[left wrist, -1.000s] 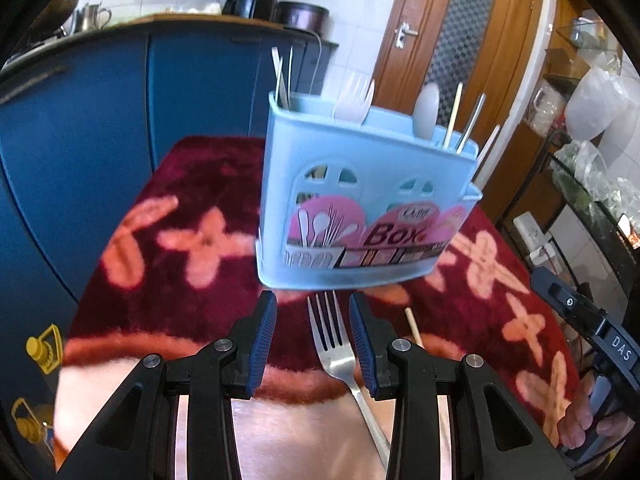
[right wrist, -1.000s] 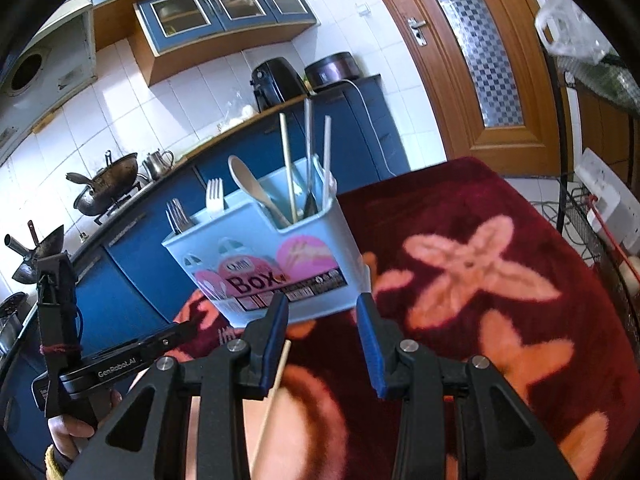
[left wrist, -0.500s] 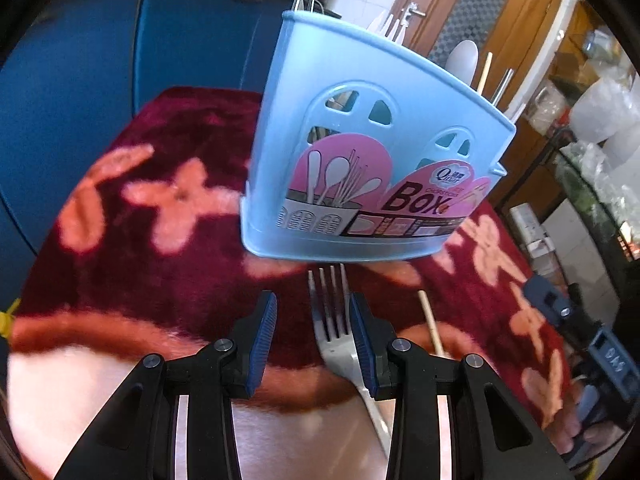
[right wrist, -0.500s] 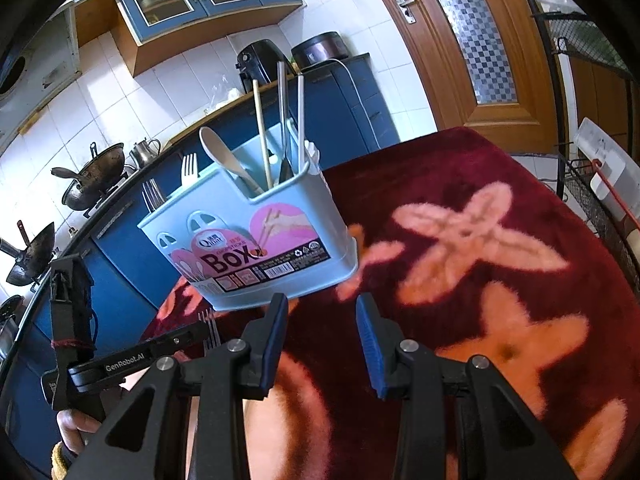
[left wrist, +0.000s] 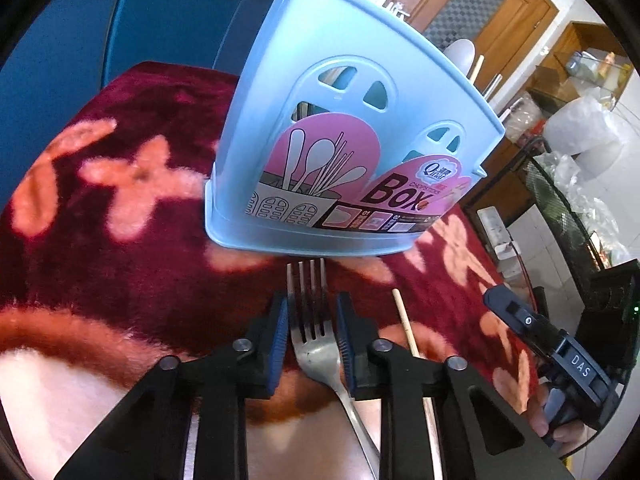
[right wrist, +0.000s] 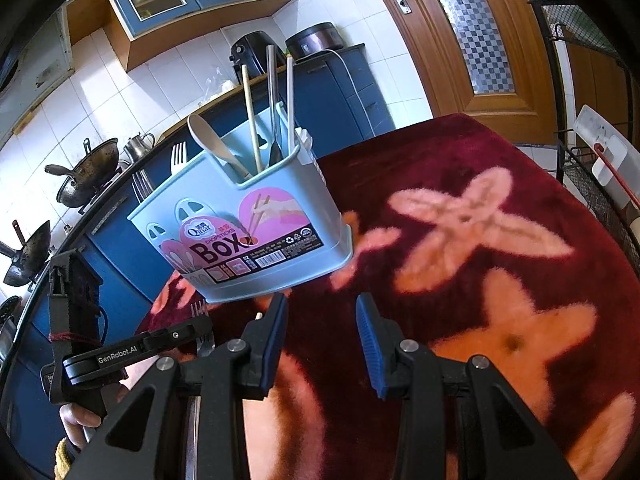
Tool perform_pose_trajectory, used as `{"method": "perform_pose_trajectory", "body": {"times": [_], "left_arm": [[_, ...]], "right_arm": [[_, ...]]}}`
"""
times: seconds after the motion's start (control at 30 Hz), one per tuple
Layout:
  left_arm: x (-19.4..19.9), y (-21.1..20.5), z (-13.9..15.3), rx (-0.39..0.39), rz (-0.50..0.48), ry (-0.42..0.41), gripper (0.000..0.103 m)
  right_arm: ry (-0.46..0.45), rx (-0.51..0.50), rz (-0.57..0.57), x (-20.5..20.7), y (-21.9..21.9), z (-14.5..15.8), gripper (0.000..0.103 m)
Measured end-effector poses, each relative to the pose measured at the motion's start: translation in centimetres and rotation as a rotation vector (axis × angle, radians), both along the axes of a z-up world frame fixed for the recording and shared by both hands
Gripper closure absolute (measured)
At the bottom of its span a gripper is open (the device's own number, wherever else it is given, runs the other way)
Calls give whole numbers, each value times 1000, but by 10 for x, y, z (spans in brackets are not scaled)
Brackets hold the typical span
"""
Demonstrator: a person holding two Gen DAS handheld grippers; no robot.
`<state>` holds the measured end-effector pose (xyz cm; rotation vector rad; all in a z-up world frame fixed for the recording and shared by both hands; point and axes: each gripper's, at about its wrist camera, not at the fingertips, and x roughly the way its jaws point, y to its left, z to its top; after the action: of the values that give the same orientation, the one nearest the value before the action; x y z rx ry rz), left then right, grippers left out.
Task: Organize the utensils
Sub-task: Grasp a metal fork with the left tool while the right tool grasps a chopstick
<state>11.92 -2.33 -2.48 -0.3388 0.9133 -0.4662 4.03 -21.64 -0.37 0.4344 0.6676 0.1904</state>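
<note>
I see the light blue plastic utensil box [right wrist: 256,232] standing on the red fluffy cloth [right wrist: 480,272] with pink flowers. Inside it are a pale spoon [right wrist: 210,140], a wooden chopstick [right wrist: 251,120], two grey handles and, at the far end, forks [right wrist: 176,156]. My left gripper [left wrist: 311,332] has its blue ribbed pads around a steel fork [left wrist: 316,344] lying just before the box; I cannot tell if they press it. A chopstick [left wrist: 404,320] lies beside. My right gripper [right wrist: 321,338] stands wide apart, holding nothing.

Bench under a maroon floral cloth

The bench [right wrist: 460,280] is covered by a plush maroon cloth [left wrist: 120,240] with pink flowers; on it are set a blue utensil box [left wrist: 340,140], a fork [left wrist: 316,344] and a wooden chopstick [left wrist: 406,326].
</note>
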Motion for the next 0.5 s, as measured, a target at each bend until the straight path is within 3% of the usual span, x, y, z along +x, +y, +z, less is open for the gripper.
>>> {"method": "perform_pose_trajectory", "body": {"times": [0.07,0.2,0.5], "left_arm": [[0,0,-1,-10,-4,2,92],[-3,0,1,-8,-5,-8,93],[-19,6,22,78,44,-105,102]], "right_arm": [[0,-1,1,0,0,0,64],[0,-3,2,-1,1,-1,64],[6,-33,44,-4,18,5,64]]}}
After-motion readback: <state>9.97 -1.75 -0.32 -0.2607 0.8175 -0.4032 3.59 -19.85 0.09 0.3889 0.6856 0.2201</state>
